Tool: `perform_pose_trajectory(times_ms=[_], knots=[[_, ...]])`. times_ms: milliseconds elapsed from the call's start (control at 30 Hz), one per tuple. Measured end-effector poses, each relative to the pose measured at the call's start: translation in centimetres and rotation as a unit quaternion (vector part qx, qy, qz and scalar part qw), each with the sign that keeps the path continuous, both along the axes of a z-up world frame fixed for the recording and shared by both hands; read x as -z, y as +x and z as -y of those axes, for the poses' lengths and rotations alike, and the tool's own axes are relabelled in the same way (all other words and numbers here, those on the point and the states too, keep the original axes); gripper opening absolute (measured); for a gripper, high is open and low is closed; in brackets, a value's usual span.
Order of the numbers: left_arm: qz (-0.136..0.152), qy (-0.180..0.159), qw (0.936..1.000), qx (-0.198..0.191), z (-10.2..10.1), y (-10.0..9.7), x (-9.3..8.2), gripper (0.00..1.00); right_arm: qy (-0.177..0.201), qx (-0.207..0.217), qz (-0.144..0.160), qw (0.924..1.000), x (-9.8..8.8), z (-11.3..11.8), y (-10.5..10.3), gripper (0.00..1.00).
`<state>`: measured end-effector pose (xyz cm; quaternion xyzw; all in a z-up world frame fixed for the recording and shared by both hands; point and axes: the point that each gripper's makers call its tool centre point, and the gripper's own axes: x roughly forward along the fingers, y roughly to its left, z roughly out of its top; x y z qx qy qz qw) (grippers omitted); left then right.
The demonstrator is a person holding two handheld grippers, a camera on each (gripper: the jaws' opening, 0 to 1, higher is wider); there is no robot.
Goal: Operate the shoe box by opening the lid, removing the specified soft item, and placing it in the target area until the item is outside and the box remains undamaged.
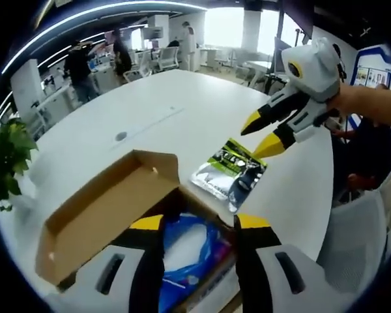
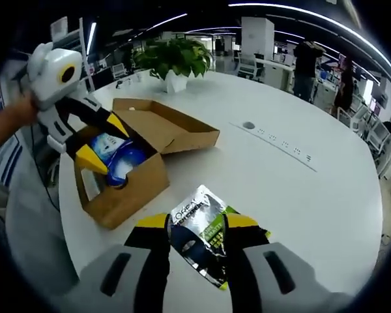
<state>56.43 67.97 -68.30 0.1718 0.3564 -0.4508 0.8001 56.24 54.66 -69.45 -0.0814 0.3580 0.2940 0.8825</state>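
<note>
Lid's open on the shoe box (image 2: 127, 173), blue soft pack (image 2: 120, 156) inside. Left gripper (image 2: 98, 140) hovers over it, fingers apart; right gripper (image 1: 264, 134) spread above the foil pouch (image 2: 205, 235) on the worktop (image 2: 300, 189). Next: pinch gently.

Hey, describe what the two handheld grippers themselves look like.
The left gripper and right gripper match: a white plastic body, black tapered jaws ending in yellow tips, and grey slotted jaw bases. Each is held in a bare hand, with no sleeve or cables visible.
</note>
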Motion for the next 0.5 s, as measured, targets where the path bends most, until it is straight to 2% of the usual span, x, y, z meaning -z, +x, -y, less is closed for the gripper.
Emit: perform_pose_trajectory(times_ms=[200,500], knots=[[0.008,-0.005,0.9996,-0.025,-2.6,0.5,-0.8,0.42,0.020,-0.012,0.001,0.9997,-0.8,-1.9,-0.2,0.30],[0.010,0.000,0.9980,-0.063,-6.8,0.7,-0.9,0.43,0.048,-0.032,0.003,0.9983,-1.8,-4.9,-0.4,0.30]])
